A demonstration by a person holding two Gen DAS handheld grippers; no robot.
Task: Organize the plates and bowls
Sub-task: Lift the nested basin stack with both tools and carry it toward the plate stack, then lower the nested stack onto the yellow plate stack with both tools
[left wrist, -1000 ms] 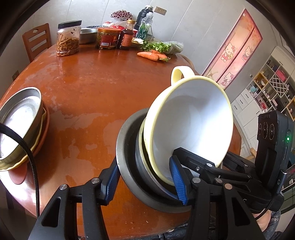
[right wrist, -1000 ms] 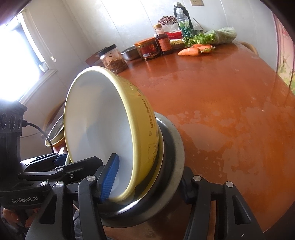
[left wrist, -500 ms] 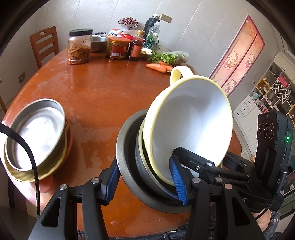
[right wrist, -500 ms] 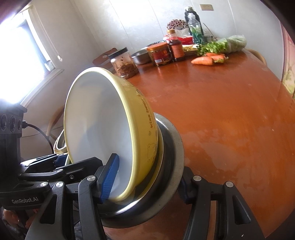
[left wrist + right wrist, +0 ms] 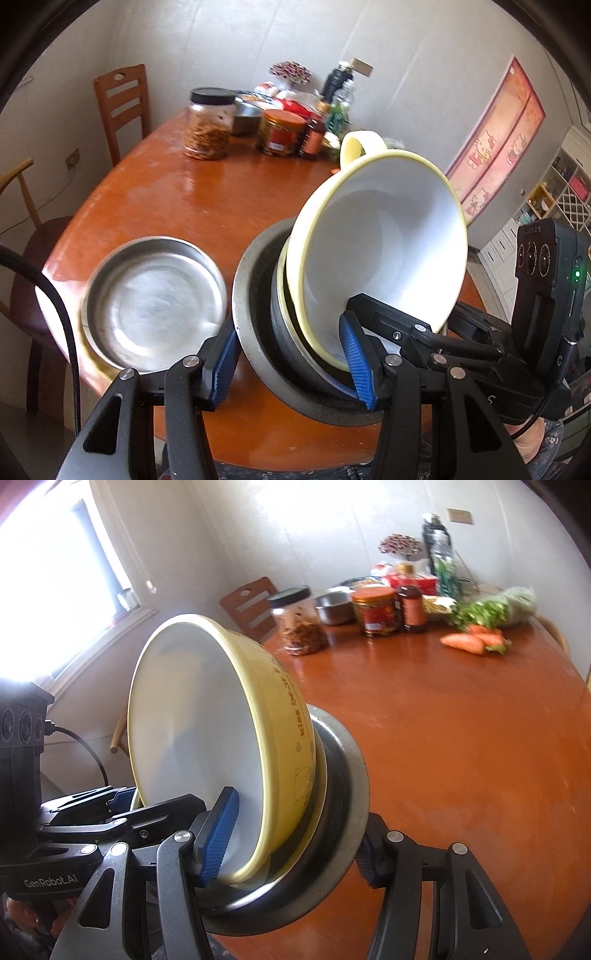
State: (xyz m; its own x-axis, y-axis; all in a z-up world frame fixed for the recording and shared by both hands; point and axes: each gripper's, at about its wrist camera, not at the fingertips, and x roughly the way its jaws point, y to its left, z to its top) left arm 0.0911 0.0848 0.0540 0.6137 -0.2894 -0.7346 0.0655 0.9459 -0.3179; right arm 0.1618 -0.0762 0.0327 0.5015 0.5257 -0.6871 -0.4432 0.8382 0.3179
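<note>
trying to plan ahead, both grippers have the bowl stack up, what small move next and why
Probably carry the bowl stack sideways until it hangs over the metal dish, then lower. Left gripper and right gripper both clamp it, tilted, and that dish is open.

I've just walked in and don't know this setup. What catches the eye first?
A tilted yellow bowl, white inside, nested in a grey pan, fills the foreground, clamped by both the left gripper and the right gripper. On the table to its left sits a steel dish; jars and carrots line the far edge.
</note>
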